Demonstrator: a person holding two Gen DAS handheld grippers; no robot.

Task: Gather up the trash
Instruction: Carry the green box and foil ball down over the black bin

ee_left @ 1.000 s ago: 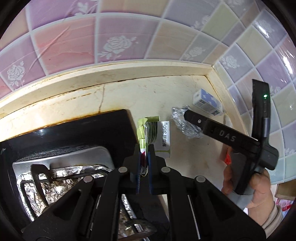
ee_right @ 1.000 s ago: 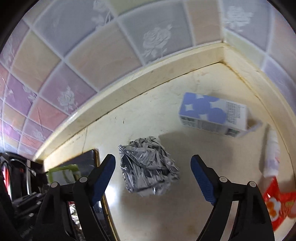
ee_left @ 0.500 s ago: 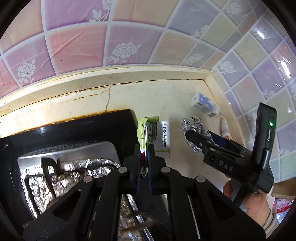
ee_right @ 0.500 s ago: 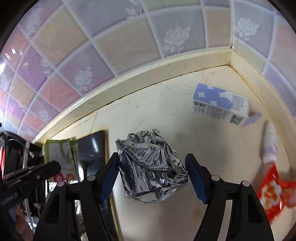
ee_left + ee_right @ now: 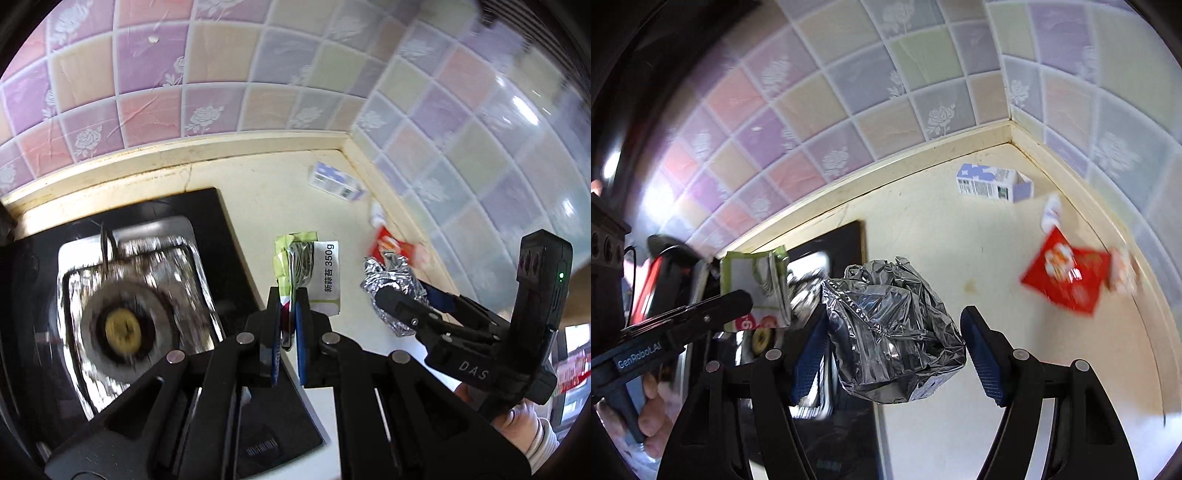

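**Shiny foil and glossy tile over a worn worktop**

A crumpled foil ball [image 5: 894, 332] gleams silver and creased. The wall tiles [image 5: 886, 85] look glazed and glossy. The cream worktop [image 5: 923, 236] is smooth but stained. The black hob [image 5: 229, 229] looks like polished glass. A red wrapper [image 5: 1067, 273] seems glossy plastic. A small carton [image 5: 993, 182] looks like matt card.

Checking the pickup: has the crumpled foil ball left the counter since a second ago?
Yes. The foil ball sits raised between the right gripper pads, nearer the camera than the blue carton.

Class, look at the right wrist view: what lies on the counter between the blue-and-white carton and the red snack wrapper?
A small white tube-like item, too blurred to identify, lies between the carton and the red wrapper on the counter in the right wrist view.
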